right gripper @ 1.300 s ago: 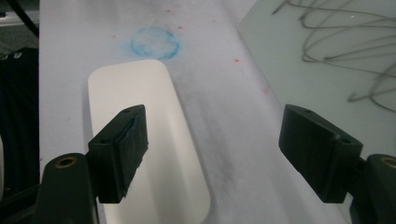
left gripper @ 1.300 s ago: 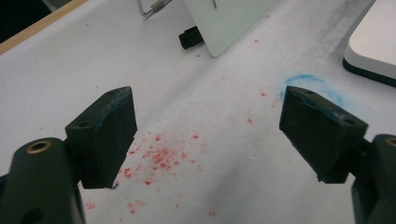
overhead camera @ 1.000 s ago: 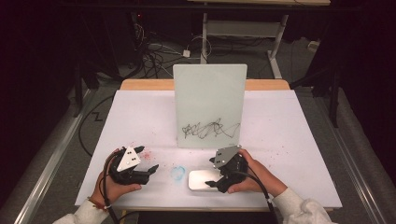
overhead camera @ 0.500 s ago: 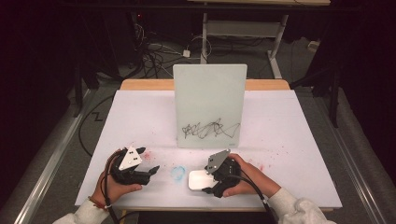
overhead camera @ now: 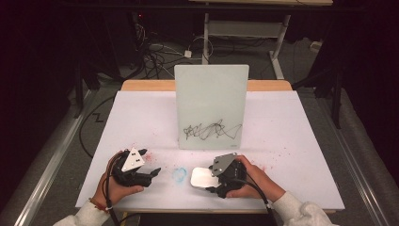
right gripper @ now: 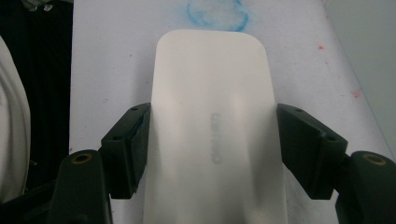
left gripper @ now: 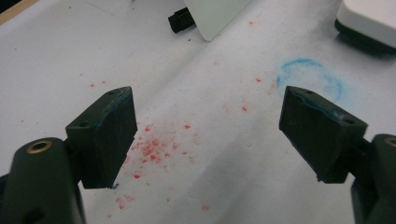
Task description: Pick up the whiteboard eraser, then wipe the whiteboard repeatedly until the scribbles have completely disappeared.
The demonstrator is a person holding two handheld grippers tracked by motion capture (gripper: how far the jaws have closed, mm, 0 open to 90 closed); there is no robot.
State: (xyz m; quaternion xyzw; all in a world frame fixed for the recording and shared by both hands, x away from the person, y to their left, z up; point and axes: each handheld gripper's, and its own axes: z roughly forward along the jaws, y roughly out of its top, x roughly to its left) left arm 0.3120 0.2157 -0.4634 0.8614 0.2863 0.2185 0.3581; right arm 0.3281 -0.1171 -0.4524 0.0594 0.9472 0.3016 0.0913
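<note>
High view: near the front edge of the white table (overhead camera: 291, 141), the right gripper (overhead camera: 217, 187) straddles a white eraser (right gripper: 212, 121), jaws against its sides; the left gripper (overhead camera: 151, 172) rests alongside, jaws spread, empty.

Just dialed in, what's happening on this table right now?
A person holds a gripper in each hand at a white-covered table. The right gripper straddles a white rounded-rectangle eraser block, jaws at its sides; whether they press it is unclear. The left gripper is open above red speckles, near a blue chalky ring. An upright white board bears a black scribble.
</note>
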